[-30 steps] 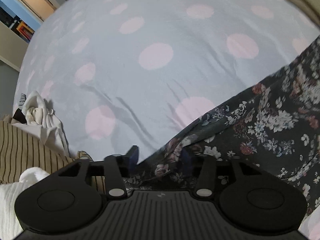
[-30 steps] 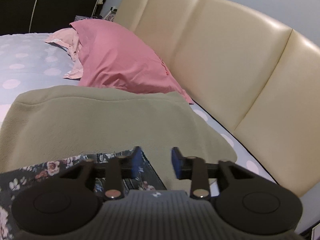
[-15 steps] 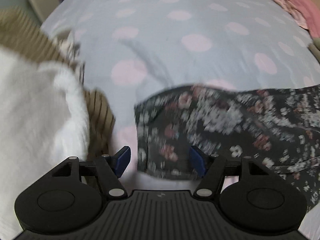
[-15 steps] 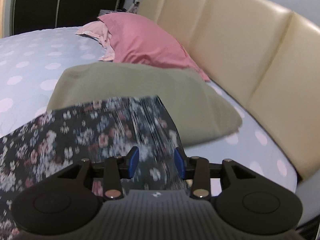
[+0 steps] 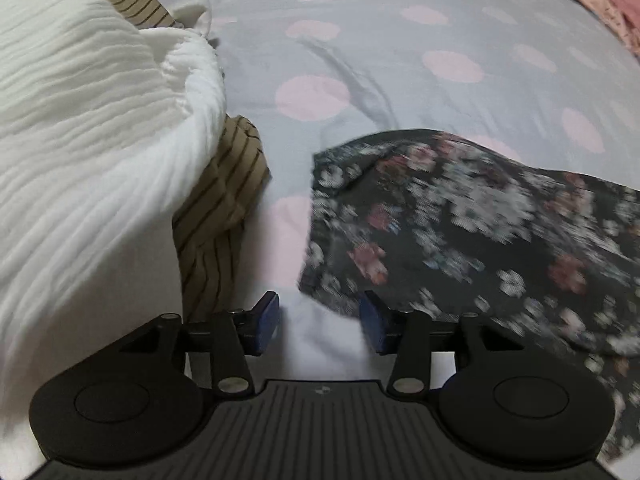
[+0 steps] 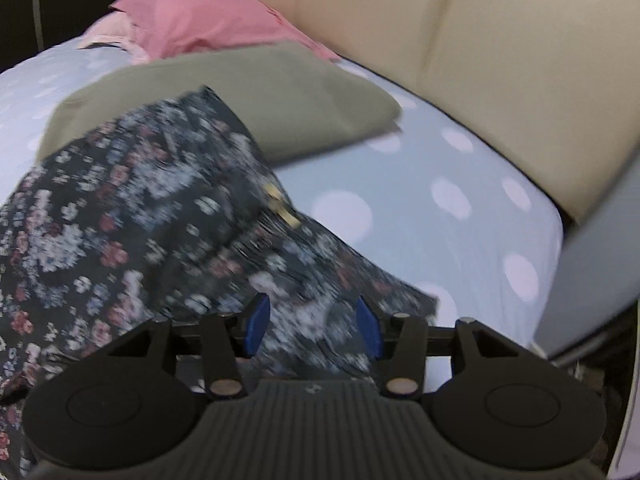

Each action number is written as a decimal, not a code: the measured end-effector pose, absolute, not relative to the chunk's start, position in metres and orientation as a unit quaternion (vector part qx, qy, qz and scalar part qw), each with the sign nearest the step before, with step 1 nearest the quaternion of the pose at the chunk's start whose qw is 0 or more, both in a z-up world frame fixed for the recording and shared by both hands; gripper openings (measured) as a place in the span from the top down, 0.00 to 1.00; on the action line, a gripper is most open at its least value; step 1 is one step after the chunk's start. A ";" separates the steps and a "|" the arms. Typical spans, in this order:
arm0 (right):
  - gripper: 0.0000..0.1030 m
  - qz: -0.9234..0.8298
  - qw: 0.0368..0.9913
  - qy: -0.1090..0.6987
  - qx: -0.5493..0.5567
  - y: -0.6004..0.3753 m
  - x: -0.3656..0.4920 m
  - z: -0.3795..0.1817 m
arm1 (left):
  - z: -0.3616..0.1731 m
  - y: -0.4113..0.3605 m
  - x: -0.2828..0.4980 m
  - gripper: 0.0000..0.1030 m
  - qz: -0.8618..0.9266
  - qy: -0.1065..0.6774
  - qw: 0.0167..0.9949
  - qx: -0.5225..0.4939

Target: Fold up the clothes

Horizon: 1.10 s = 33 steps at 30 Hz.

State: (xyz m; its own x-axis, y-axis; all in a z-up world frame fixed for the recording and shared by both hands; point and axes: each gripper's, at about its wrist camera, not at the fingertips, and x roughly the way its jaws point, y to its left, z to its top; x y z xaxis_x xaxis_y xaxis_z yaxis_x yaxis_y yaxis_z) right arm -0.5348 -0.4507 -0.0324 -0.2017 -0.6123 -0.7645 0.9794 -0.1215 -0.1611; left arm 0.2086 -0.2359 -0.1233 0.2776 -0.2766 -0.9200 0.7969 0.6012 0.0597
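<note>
A dark floral garment (image 5: 460,224) lies spread on the polka-dot bedsheet (image 5: 360,32), its left edge just ahead of my left gripper (image 5: 320,322). That gripper is open over bare sheet, the cloth's corner near its right finger. In the right wrist view the same floral garment (image 6: 160,220) lies blurred, with a small gold fitting showing near its edge. My right gripper (image 6: 312,330) is open above the garment's near end; nothing is pinched between its blue pads.
A white crinkled garment (image 5: 88,120) and a tan striped one (image 5: 224,208) are piled at the left. An olive folded cloth (image 6: 260,104), pink pillow (image 6: 200,20) and cream padded headboard (image 6: 500,60) lie beyond the right gripper. The mattress edge (image 6: 560,240) drops off at right.
Both grippers let go of the floral garment and opened wider. The left one drew back and turned left toward the clothes pile; the right one pulled back, so the garment lies on the bed.
</note>
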 end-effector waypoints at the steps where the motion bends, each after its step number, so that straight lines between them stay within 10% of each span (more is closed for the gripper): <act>1: 0.50 -0.701 0.563 0.337 0.277 -0.451 -0.539 -0.034 | -0.119 -0.231 0.202 0.52 -0.367 0.486 0.749 0.263; 17: 0.44 -0.725 0.495 0.300 0.372 -0.458 -0.619 -0.063 | -0.125 -0.202 0.095 0.43 -0.460 0.522 0.685 0.215; 29: 0.45 -0.692 0.481 0.222 0.490 -0.454 -0.660 -0.081 | -0.148 -0.203 0.084 0.74 -0.433 0.526 0.697 0.224; 33: 0.67 -0.684 0.474 0.227 0.506 -0.457 -0.658 -0.088 | -0.148 -0.202 0.079 0.78 -0.429 0.522 0.703 0.223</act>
State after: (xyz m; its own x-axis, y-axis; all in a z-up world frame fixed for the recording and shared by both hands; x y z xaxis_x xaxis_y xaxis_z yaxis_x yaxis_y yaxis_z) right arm -0.6576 -0.4572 -0.0879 -0.0396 -0.4189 -0.9072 0.8779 -0.4481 0.1686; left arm 0.0795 -0.2019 -0.1478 0.0872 -0.3703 -0.9248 0.8354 0.5329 -0.1346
